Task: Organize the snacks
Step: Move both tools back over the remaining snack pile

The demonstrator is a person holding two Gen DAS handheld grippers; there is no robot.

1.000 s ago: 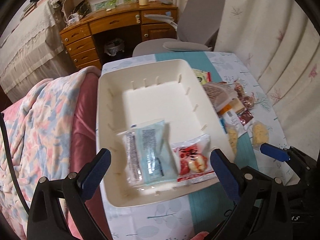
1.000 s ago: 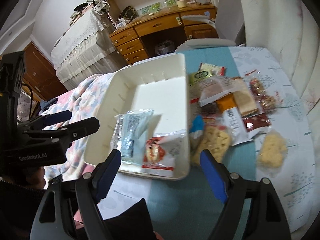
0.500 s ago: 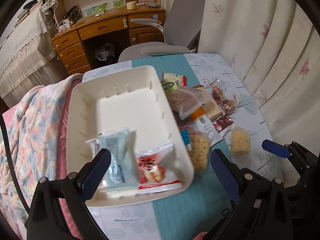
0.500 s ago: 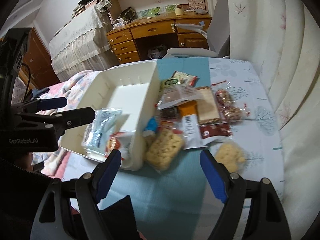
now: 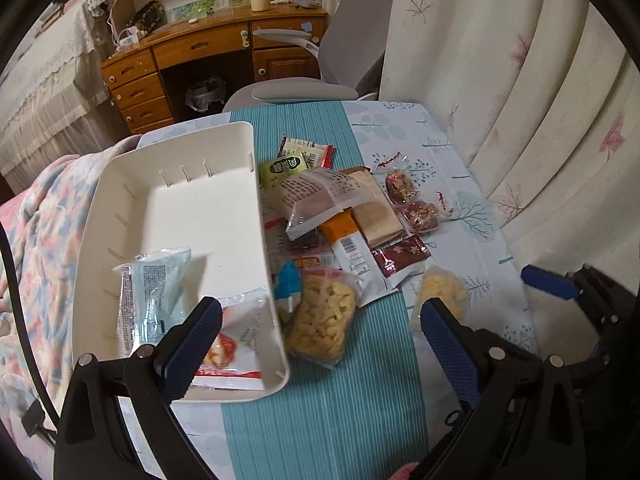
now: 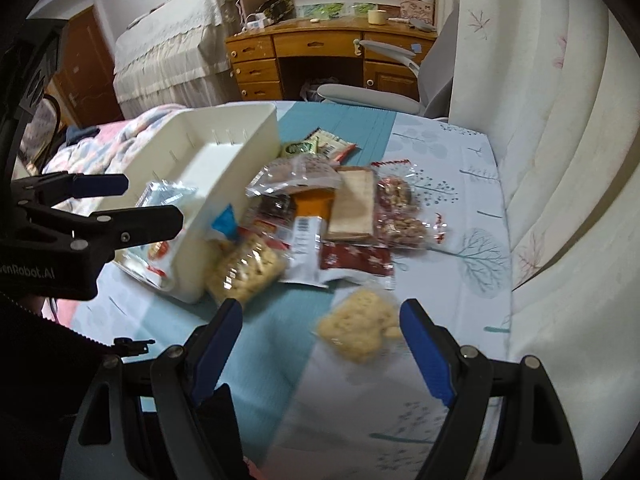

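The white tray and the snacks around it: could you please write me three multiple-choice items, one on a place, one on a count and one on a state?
1. Where does the lone pale-yellow snack bag lie?
A. inside the white tray
B. on the table, between the right hand-held gripper's open fingers
C. on the chair

2. How many packets lie in the white tray?
A. two
B. five
C. none

3. What state is the left hand-held gripper in?
A. shut on a packet
B. open, holding nothing
C. out of view

Answers: 1 B, the right wrist view frames it between the right hand-held gripper fingers; 2 A, a light-blue packet and a red-and-white packet; 3 B, its fingers stand wide apart.
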